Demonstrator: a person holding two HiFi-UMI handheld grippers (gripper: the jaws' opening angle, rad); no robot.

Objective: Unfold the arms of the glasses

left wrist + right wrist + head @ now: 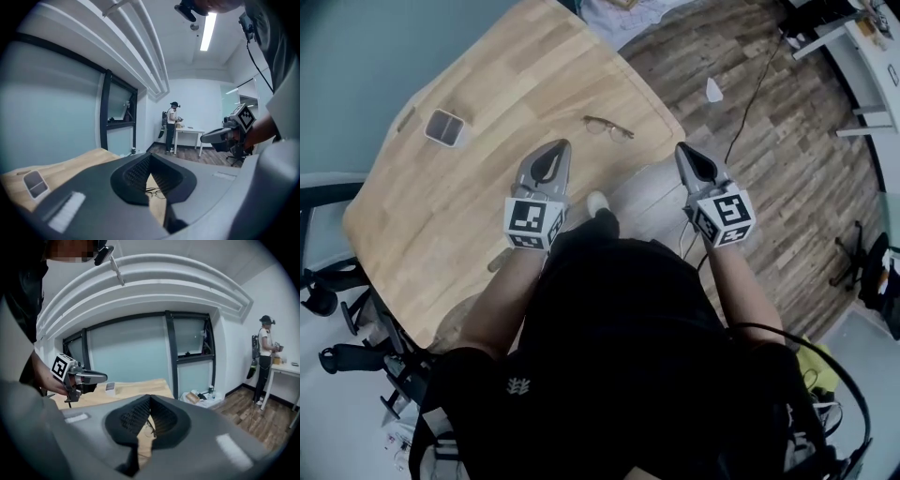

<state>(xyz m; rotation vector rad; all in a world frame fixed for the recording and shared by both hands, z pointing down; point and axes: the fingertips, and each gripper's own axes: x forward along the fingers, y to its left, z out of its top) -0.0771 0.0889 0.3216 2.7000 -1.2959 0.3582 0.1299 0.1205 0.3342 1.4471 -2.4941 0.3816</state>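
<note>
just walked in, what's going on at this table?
A person stands at a wooden table with a two-jaw gripper in each hand. The left gripper and right gripper are both shut and empty, and both point toward a pair of glasses lying near the table's right edge. Neither touches the glasses, so unfolding has not started. A small grey box sits off to the left.

The head view is looking steeply down onto the wooden table point(487, 141). Each gripper view is looking low along its jaws across it, and all three are sharing the glasses point(607, 127) lying there.
</note>
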